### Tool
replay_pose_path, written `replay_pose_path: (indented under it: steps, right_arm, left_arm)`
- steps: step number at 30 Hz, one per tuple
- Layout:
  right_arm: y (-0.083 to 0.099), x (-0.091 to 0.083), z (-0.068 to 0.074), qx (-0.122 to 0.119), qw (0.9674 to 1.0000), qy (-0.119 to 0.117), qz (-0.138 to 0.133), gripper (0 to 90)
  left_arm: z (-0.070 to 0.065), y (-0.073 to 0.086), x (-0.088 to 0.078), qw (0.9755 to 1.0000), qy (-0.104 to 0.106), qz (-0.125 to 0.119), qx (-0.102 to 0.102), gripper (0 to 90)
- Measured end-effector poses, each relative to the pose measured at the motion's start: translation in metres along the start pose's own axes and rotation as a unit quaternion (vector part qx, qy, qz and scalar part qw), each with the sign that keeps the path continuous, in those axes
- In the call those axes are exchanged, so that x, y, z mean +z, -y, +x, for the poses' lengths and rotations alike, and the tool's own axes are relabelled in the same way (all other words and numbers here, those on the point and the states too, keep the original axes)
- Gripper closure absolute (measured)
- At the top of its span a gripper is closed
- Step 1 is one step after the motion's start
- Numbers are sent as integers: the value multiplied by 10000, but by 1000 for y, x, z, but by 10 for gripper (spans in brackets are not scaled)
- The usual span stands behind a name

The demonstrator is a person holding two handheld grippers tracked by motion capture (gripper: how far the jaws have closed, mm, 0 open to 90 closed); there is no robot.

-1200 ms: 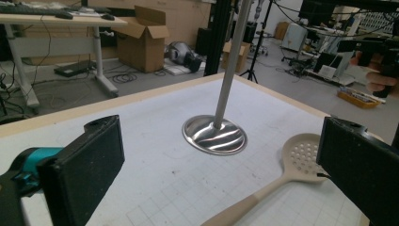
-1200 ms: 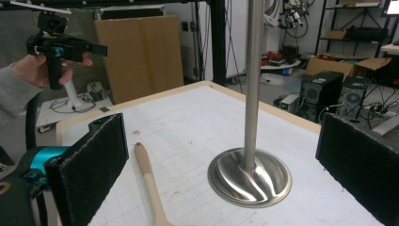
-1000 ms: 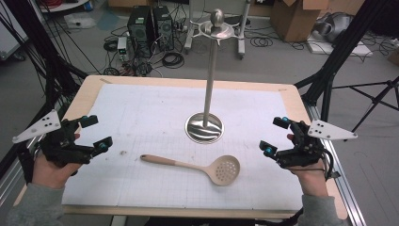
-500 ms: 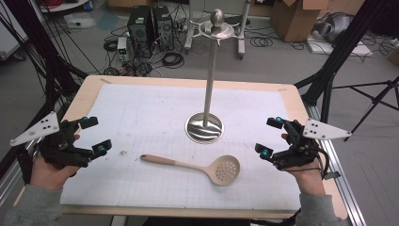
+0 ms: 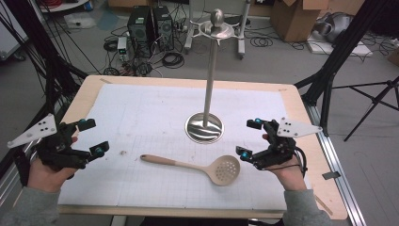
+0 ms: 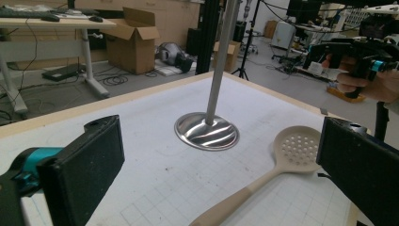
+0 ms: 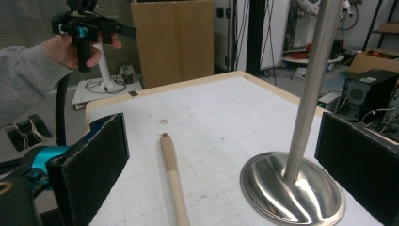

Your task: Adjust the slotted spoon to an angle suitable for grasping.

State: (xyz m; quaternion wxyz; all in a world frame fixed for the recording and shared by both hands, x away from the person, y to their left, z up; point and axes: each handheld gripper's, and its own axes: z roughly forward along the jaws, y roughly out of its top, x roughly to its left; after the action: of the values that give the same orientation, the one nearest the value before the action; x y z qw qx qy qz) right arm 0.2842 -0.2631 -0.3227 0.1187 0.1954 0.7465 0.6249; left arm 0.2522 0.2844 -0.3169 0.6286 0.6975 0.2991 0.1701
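Observation:
A beige slotted spoon [image 5: 188, 165] lies flat on the white grid mat, bowl to the right and handle pointing left. Behind it stands a metal rack [image 5: 210, 80] with a tall pole on a round shiny base [image 5: 204, 127]. My left gripper [image 5: 93, 136] is open at the mat's left edge, well away from the handle. My right gripper [image 5: 249, 138] is open just right of the spoon's bowl, not touching it. The left gripper view shows the spoon [image 6: 282, 160] and base [image 6: 207, 132] between open jaws. The right gripper view shows the handle [image 7: 171, 174] and base [image 7: 291, 188].
The mat [image 5: 141, 108] lies on a wooden table [image 5: 301, 101] with raised edges. Black tripod legs [image 5: 329, 70] stand off the right corner. Computers, cables and cardboard boxes sit on the floor beyond the far edge.
My right gripper has moved left toward the spoon's bowl. The left gripper has drifted slightly back toward the person. Both stay open; the spoon has not moved.

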Motion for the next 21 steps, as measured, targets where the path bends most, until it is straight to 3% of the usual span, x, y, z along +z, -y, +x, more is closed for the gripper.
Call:
replay_pose_path:
  steps: [21]
  right_arm:
    - [6, 51, 4, -185, 9984, -390, 375, 44]
  left_arm:
    - [3, 7, -22, 9997, -196, 2, -108, 18]
